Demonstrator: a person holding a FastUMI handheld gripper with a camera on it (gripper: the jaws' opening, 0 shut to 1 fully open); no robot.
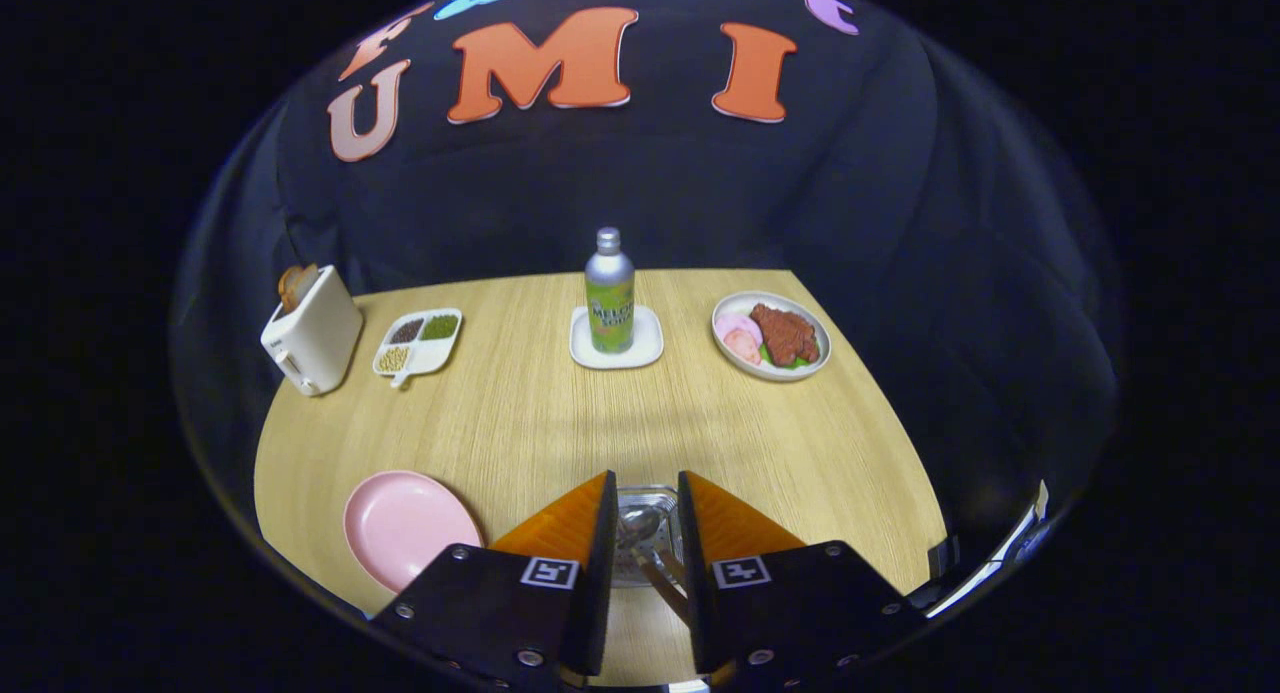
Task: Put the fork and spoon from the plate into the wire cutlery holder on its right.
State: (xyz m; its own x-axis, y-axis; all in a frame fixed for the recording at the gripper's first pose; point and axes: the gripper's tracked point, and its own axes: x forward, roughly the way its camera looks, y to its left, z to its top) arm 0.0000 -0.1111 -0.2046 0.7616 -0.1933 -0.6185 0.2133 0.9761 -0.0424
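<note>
The wire cutlery holder point(646, 497) stands on the table right between my fingers, and they hide most of it. Inside it I see a metal spoon head point(640, 528) and a brown handle point(664, 579) that slants back toward my right finger. Whether the fork is in there too, I cannot make out. My gripper point(647, 493) is narrowly open around the holder, and the handle lies in the gap without both fingers pressing on it. The pink plate point(405, 525) sits just left of my left finger with nothing on it.
Across the wooden table point(540, 413) stand a white toaster point(312, 331) with bread, a divided dish of beans point(418, 342), a bottle point(609, 291) on a white coaster and a plate of food point(771, 335). The table's right edge falls away beyond my right finger.
</note>
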